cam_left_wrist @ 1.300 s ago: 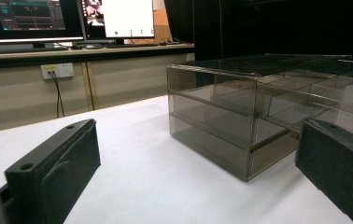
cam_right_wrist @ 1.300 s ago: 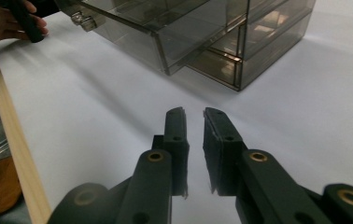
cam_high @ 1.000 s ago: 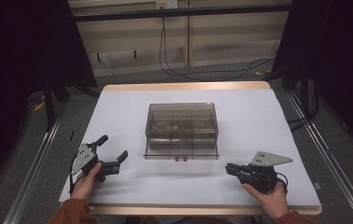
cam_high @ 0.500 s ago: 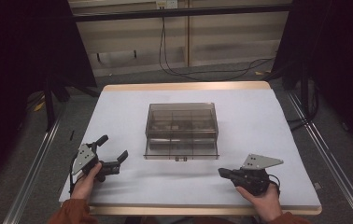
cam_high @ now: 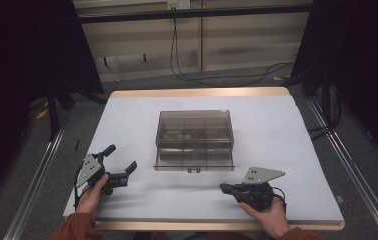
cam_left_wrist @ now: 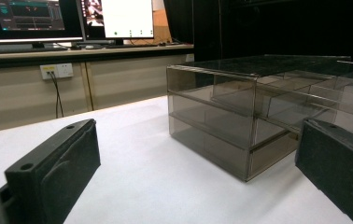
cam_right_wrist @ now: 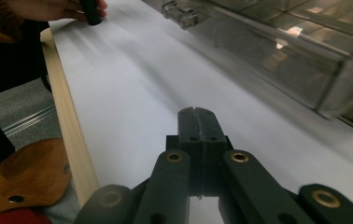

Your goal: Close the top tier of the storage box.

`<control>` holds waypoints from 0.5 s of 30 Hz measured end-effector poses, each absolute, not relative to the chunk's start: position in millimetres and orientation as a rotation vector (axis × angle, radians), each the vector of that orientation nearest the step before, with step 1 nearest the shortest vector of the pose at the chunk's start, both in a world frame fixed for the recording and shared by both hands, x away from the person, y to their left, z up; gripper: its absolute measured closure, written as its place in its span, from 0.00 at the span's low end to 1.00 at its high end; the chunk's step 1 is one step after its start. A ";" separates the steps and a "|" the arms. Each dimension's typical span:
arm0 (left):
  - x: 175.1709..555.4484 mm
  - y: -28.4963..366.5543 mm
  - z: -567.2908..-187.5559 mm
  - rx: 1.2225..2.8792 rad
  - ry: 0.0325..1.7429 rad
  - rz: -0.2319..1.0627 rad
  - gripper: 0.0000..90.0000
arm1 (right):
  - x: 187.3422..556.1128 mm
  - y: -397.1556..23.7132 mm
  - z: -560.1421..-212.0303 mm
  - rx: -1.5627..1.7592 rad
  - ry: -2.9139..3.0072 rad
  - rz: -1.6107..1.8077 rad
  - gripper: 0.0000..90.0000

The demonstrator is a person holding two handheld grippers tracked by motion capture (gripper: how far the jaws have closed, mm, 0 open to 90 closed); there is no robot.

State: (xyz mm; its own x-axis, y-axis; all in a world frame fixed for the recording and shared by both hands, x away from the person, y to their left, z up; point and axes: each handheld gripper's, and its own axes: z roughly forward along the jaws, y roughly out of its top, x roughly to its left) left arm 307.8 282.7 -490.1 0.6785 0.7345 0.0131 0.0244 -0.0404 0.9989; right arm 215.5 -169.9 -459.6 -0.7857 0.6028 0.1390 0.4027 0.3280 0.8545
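The step in hand appeared to be the approach to the drawer box point(cam_high: 195, 139), a smoky transparent organiser standing at mid-table point(cam_high: 287, 150) with its lower drawer drawn slightly toward the person. The left tongs point(cam_high: 125, 172) were spread wide and empty, aimed at the box's near left corner, near it but not touching. The right tongs point(cam_high: 225, 188) were pressed fully together, gripping nothing, lying near the front edge, below and right of the drawer's handle point(cam_high: 193, 170). The next move probably called for bringing one set of tongs to that handle.
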 end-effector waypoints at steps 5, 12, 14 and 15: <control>307.6 283.7 -490.3 1.520 0.648 0.648 0.00 | 217.7 -158.2 -459.5 0.887 2.417 1.459 1.00; 307.5 284.1 -490.4 1.518 0.647 0.648 0.00 | 219.9 -142.7 -458.9 0.841 2.446 1.479 1.00; 307.4 284.0 -490.3 1.518 0.644 0.648 0.00 | 221.1 -139.9 -459.8 0.841 2.453 1.484 1.00; 307.4 284.0 -490.3 1.519 0.645 0.648 0.00 | 221.6 -138.8 -460.0 0.839 2.454 1.482 1.00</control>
State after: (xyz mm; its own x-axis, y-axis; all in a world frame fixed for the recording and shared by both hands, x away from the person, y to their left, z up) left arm 307.4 284.0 -490.3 0.6806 0.7324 0.0199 0.0156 -0.0416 0.9990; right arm 221.6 -138.8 -460.0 -0.8314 0.5348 0.1507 0.3824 0.3539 0.8535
